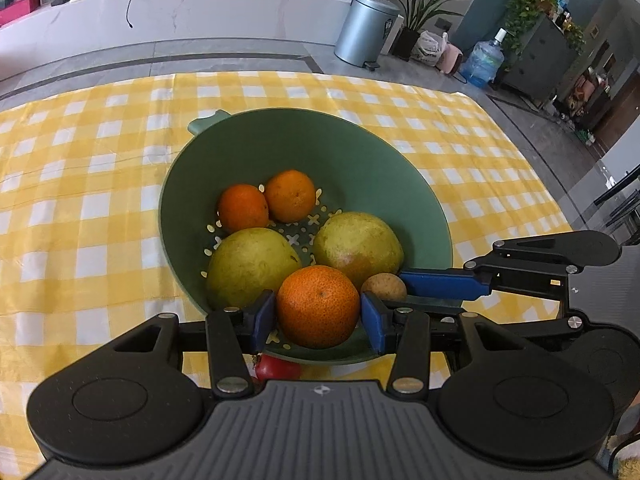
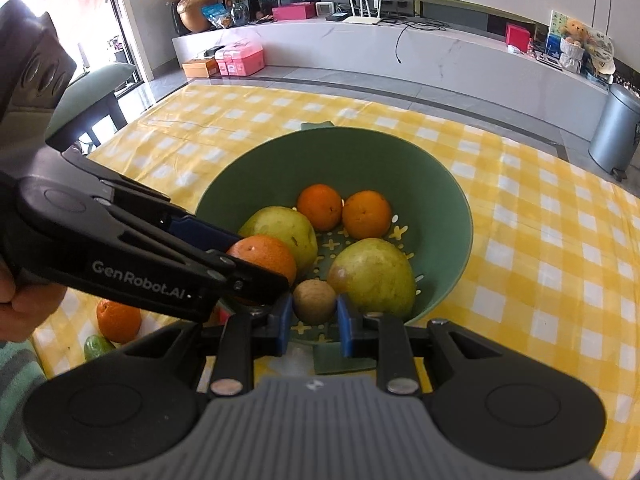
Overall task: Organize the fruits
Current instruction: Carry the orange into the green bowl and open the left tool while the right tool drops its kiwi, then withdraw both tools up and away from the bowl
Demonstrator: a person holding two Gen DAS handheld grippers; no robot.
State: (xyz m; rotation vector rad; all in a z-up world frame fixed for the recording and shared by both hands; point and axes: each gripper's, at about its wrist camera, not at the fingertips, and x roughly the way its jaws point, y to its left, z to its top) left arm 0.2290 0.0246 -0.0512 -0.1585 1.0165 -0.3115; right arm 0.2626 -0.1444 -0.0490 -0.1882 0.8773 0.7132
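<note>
1. The left gripper [image 1: 318, 316] has its blue-padded fingers [image 1: 262, 314] closed partway around a large round orange mandarin [image 1: 318, 306], one pad touching each side of the fruit, which sits just inside the near rim of the bowl.
2. The right gripper [image 2: 313, 322] has its blue pads set close on either side of a small round brown kiwi-like fruit [image 2: 314, 300]; the pads look to be touching it, with the jaws only narrowly apart. In the left wrist view this brown fruit [image 1: 385, 286] lies just right of the held mandarin, at the tip of the right gripper's blue finger [image 1: 444, 284].
3. Both fruits are over the near edge of a deep green plastic colander bowl [image 1: 360, 152] with cross-shaped drain holes.
4. Inside it lie two yellow-green pears [image 1: 252, 266] [image 1: 358, 246], side by side, and behind them two smaller orange mandarins [image 1: 243, 207] [image 1: 290, 195], touching each other.
5. The bowl stands on a yellow and white checked tablecloth [image 1: 80, 200].
6. On the cloth outside the bowl, near its front edge, lie another orange mandarin [image 2: 119, 320], a small green fruit [image 2: 98, 347] and a red fruit [image 1: 278, 368], partly hidden by the gripper.
</note>
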